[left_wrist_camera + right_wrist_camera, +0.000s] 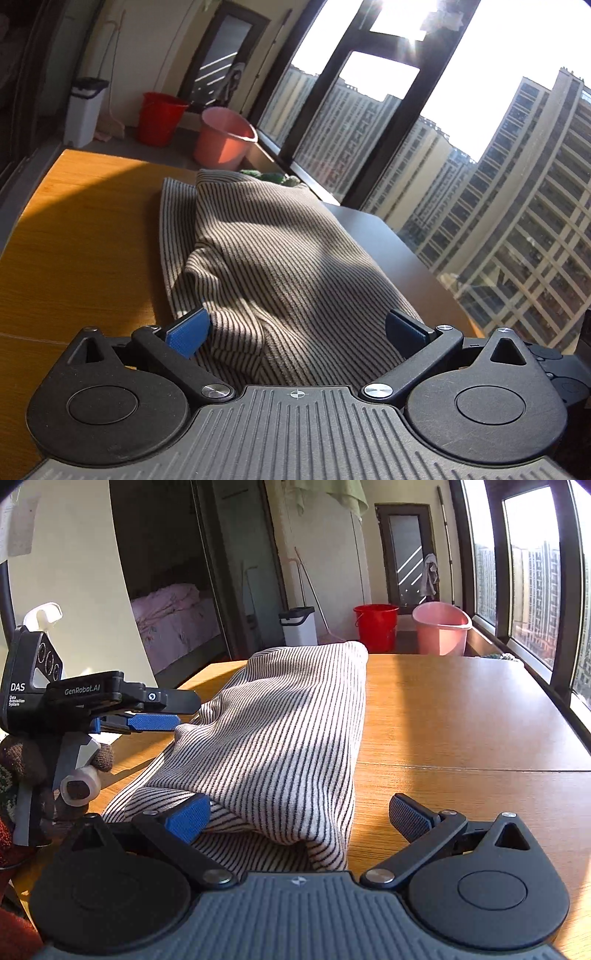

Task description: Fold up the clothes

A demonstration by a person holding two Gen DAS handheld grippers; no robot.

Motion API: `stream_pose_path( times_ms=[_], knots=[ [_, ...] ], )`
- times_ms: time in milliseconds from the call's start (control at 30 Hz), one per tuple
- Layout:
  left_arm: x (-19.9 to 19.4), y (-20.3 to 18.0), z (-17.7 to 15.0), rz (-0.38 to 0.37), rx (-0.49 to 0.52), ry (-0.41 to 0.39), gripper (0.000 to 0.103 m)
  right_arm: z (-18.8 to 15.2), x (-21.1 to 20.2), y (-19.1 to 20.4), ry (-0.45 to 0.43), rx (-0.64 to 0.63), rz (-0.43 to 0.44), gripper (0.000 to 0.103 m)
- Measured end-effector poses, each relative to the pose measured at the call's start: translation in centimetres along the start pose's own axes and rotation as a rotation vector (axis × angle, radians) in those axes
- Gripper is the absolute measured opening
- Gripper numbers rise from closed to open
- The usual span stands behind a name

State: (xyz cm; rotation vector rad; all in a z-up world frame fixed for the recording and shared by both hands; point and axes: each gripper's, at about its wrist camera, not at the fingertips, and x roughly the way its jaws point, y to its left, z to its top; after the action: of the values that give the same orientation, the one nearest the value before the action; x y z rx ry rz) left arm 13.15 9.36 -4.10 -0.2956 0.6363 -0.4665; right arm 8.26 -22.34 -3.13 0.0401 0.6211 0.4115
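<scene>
Blue-padded fingers (186, 819) of my right tool (297, 818) frame the near end of a striped sweater (280, 731), spread wide with nothing gripped; the left pad touches the knit, the right one stands apart over bare wood. My left tool (295, 328) sits the same way in its own view, jaws wide around the sweater's near edge, one pad against a fold and nothing pinched between them. From the right-hand camera I see that tool (151, 722) from the side, level, just beside the sweater's left edge, held by a gloved hand (22, 764).

The sweater lies lengthwise on a wooden surface (461, 720) beside tall windows (532, 572), already doubled into a long, puffy strip running away from me, a flatter layer showing under its left side. Sun and shadow stripe it. Two buckets (376, 627) stand on the floor beyond.

I judge the knit soft, light and limp, likely to sag and slide on the smooth wood, not slippery between the pads. The bulge suggests trapped air and loose layers. I would take hold at the two near corners, pinching all layers together, and carry them toward the far end to halve the strip.
</scene>
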Motion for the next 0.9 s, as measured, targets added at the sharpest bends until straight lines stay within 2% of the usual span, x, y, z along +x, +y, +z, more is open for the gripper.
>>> stream_pose_path(
  times_ms=[100,167,267,367,400,467,500,533,567,667,733,900],
  knots=[
    [0.7,-1.2,-0.8,0.036,0.081,0.025,0.103,0.9,0.8,-0.5,0.022,-0.024,-0.067,0.103],
    [0.8,-1.5,-0.8,0.052,0.101,0.034,0.103,0.4,2.0,-0.1,0.085,-0.082,-0.09,0.103],
    [0.8,-1.4,-0.7,0.049,0.102,0.033,0.103,0.3,2.7,-0.5,0.123,-0.072,-0.061,0.103],
    [0.7,-1.3,-0.8,0.041,0.096,0.025,0.103,1.8,1.9,-0.7,0.087,-0.093,-0.036,0.103],
    [0.7,-1.3,-0.9,0.039,0.094,0.023,0.103,2.5,1.6,-0.5,0.051,-0.109,-0.044,0.1],
    [0.6,-1.2,-1.0,0.036,0.09,0.019,0.103,3.9,1.1,0.0,-0.024,-0.14,-0.063,0.08],
    [0.6,-1.3,-1.0,0.036,0.09,0.019,0.103,4.5,1.0,0.1,-0.05,-0.135,-0.067,0.063],
    [0.6,-1.3,-1.0,0.036,0.089,0.018,0.103,5.3,1.2,0.0,-0.076,-0.103,-0.059,0.051],
    [0.6,-1.4,-1.0,0.036,0.089,0.018,0.103,5.8,1.6,0.0,-0.087,-0.068,-0.043,0.049],
    [0.7,-1.4,-0.9,0.038,0.089,0.017,0.103,5.5,4.4,0.4,-0.015,-0.071,-0.017,0.049],
    [0.8,-1.4,-0.9,0.039,0.088,0.015,0.103,3.7,6.8,0.3,0.04,-0.084,-0.027,0.049],
    [0.9,-1.4,-0.8,0.042,0.091,0.015,0.103,4.5,6.3,-0.4,0.04,-0.063,-0.028,0.052]
  ],
)
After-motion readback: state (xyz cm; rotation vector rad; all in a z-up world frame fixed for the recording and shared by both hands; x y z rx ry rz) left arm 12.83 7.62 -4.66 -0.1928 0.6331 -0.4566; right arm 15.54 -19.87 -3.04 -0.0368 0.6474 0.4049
